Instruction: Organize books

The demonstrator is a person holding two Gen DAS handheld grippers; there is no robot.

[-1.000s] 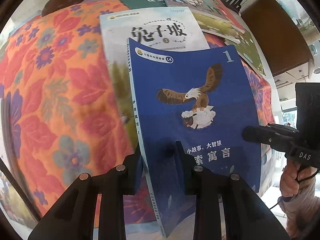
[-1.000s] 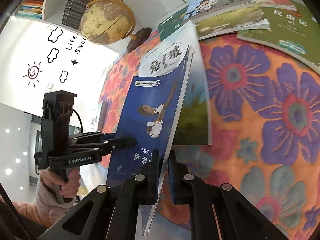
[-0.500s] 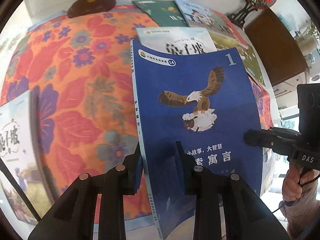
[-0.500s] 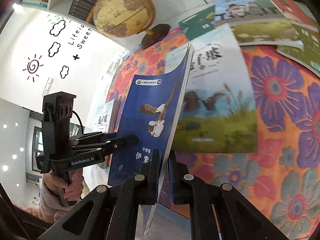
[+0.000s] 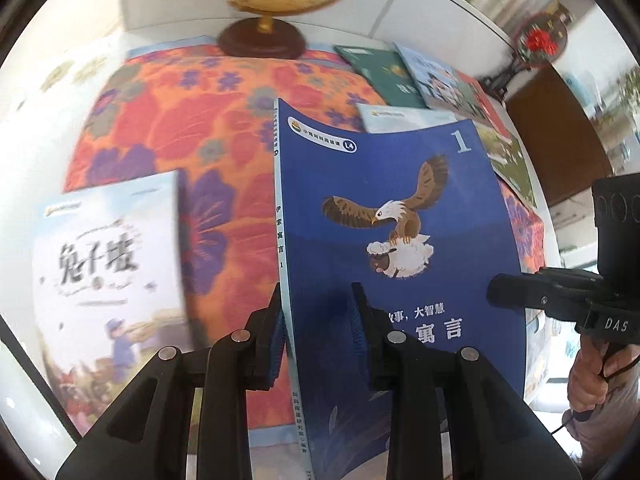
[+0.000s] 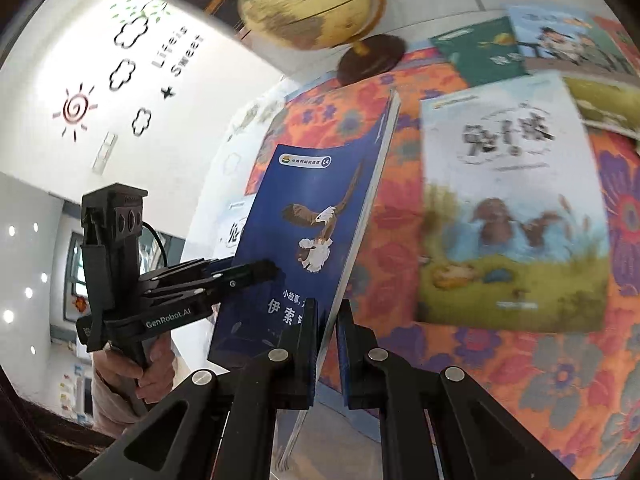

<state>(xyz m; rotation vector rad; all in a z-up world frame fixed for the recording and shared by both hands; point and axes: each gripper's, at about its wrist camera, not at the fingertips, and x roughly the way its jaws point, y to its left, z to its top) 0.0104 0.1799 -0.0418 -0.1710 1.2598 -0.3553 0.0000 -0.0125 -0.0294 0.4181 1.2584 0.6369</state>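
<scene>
A blue book with an eagle on its cover (image 5: 400, 184) hangs tilted above the flowered tablecloth (image 5: 168, 128), held from two sides. My left gripper (image 5: 318, 320) is shut on its lower spine edge. My right gripper (image 6: 328, 320) is shut on the opposite lower edge of the blue book (image 6: 316, 184). Each gripper also shows in the other's view: the right gripper (image 5: 496, 292) at the book's right edge, the left gripper (image 6: 272, 268) against the cover. A white book with a rabbit picture (image 6: 512, 208) lies flat to the right. Another white book (image 5: 104, 264) sits at the left.
A globe on a dark round foot (image 5: 264, 40) stands at the back of the table. Several more books (image 5: 404, 76) lie overlapping at the back right. A dark wooden cabinet (image 5: 560, 132) stands beyond the table's right side. A hand (image 6: 136, 368) holds the left gripper's handle.
Both grippers carried the blue book leftward over the table and a little higher. The white rabbit book slid out from behind it to the right; a second white book and the globe came into view.
</scene>
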